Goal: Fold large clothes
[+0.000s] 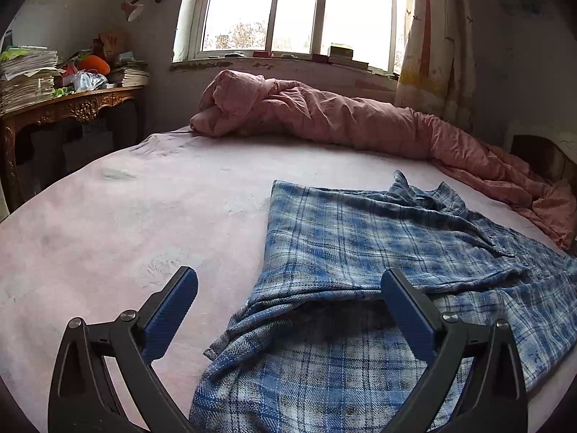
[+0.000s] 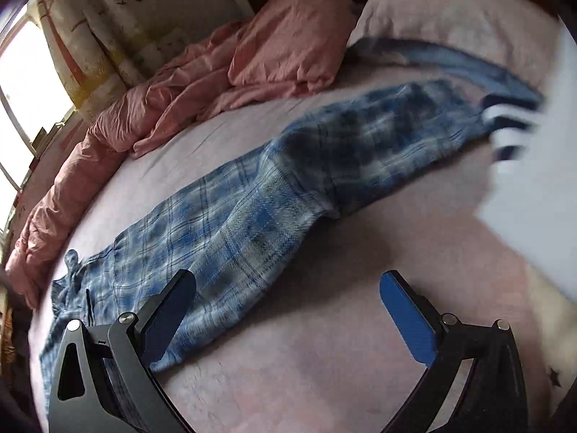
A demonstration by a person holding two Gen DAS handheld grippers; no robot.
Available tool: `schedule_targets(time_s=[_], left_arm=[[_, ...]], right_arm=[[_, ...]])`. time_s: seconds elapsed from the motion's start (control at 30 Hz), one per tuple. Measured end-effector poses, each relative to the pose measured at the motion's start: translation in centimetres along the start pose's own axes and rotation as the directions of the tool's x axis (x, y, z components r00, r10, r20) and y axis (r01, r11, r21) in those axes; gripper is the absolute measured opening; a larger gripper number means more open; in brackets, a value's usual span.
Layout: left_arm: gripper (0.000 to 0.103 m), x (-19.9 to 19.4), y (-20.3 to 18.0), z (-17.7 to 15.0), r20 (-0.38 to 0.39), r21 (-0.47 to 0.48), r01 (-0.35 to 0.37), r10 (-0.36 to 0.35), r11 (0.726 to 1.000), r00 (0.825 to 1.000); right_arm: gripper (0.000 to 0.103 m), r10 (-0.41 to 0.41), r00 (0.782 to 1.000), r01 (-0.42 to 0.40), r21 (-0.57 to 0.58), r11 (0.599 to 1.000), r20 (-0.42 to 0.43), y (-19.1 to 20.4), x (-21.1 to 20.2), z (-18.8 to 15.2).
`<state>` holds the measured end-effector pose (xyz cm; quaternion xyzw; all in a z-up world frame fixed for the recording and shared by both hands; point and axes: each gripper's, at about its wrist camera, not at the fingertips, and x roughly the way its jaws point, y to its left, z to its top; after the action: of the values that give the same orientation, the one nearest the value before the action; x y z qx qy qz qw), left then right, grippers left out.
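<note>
Hand-held gripper open, plaid shirt, pink bed

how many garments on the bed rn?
2 that show: a blue plaid shirt spread on the pink bed sheet, and a blue-and-white striped piece at its far end, blurred. More may be hidden under the pink quilt.

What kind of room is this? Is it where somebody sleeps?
Most likely a bedroom. A big bed with a pink sheet fills the view, a rumpled pink quilt lies along its far side under a window, and a blue plaid shirt is spread out on it.
</note>
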<state>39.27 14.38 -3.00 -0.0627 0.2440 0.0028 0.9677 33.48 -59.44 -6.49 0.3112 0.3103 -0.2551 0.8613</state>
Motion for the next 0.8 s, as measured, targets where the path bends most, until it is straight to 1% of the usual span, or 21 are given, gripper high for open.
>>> schedule_targets(time_s=[0.03,0.1,0.13,0.17,0.2,0.23,0.27,0.3,0.33,0.37,0.43,0.5,0.6,0.63,0.67,0.73,0.77,0.8], left_arm=[[0.101,0.0,0.0,0.0,0.001,-0.001,0.001,-0.001,1.0,1.0],[0.101,0.1,-0.1,0.0,-0.001,0.0,0.004,-0.004,1.0,1.0],[0.101,0.1,-0.1,0.0,-0.004,0.002,0.006,-0.006,1.0,1.0],[0.101,0.3,-0.1,0.0,-0.007,0.005,0.006,-0.006,1.0,1.0],[0.101,0.4,-0.2,0.0,-0.01,0.007,0.006,-0.006,1.0,1.0],[0.101,0.4,-0.2,0.0,-0.011,0.008,0.007,-0.007,1.0,1.0],[0.101,0.5,-0.3,0.0,-0.013,0.01,0.009,-0.009,1.0,1.0],[0.101,0.5,-0.3,0.0,-0.014,0.012,0.01,-0.01,1.0,1.0],[0.101,0.5,-0.5,0.0,-0.015,0.016,0.01,-0.01,1.0,1.0],[0.101,0.5,-0.6,-0.1,-0.016,0.023,0.008,-0.007,1.0,1.0],[0.101,0.6,-1.0,-0.1,-0.019,0.04,0.003,-0.002,0.999,1.0],[0.101,0.7,-1.5,-0.2,-0.026,0.062,0.011,-0.009,0.998,1.0],[0.1,0.9,-1.9,-0.4,-0.03,0.083,0.0,0.002,0.997,1.0],[0.1,0.7,-1.9,-0.4,-0.024,0.083,0.0,0.002,0.997,1.0],[0.1,0.6,-1.9,-0.4,-0.018,0.081,0.002,0.0,0.997,1.0],[0.1,0.5,-1.7,-0.3,-0.014,0.076,0.001,0.0,0.997,1.0],[0.1,0.5,-1.7,-0.3,-0.015,0.074,0.002,0.0,0.997,1.0],[0.1,0.5,-1.6,-0.2,-0.017,0.072,0.002,-0.001,0.997,1.0]], right_arm=[[0.103,0.038,0.999,-0.038,0.028,0.999,0.009,-0.2,0.5,0.3],[0.102,0.067,0.996,-0.072,0.079,0.994,0.06,-0.7,0.7,0.6],[0.092,0.057,0.996,-0.063,0.086,0.994,0.073,-0.7,0.8,0.8],[0.081,0.023,0.997,-0.028,0.074,0.997,0.074,-0.4,1.0,1.2],[0.076,-0.019,0.997,0.017,0.033,0.999,0.071,0.2,1.2,1.6],[0.062,-0.047,0.995,0.048,-0.006,0.999,0.082,0.8,1.2,1.8],[0.041,-0.087,0.989,0.097,-0.077,0.992,0.118,2.1,0.9,2.1],[0.032,-0.113,0.983,0.131,-0.12,0.984,0.145,3.0,0.5,2.2],[0.02,-0.13,0.977,0.155,-0.147,0.977,0.167,3.7,0.0,2.3],[0.012,-0.129,0.971,0.168,-0.188,0.968,0.203,5.1,-0.8,2.1],[0.007,-0.08,0.968,0.14,-0.243,0.96,0.239,7.4,-2.0,1.6],[0.007,0.008,0.966,0.077,-0.319,0.945,0.258,11.0,-4.0,0.4],[0.006,0.132,0.963,-0.022,-0.418,0.908,0.235,16.4,-6.0,-1.6],[0.006,0.166,0.962,-0.052,-0.454,0.889,0.216,18.2,-6.7,-2.7],[0.006,0.195,0.964,-0.08,-0.501,0.862,0.181,20.8,-7.1,-4.1],[0.006,0.209,0.968,-0.101,-0.554,0.826,0.136,23.6,-7.3,-6.4],[0.007,0.196,0.974,-0.094,-0.582,0.808,0.115,25.0,-7.3,-8.0],[0.007,0.182,0.978,-0.085,-0.593,0.8,0.105,25.7,-7.1,-9.3]])
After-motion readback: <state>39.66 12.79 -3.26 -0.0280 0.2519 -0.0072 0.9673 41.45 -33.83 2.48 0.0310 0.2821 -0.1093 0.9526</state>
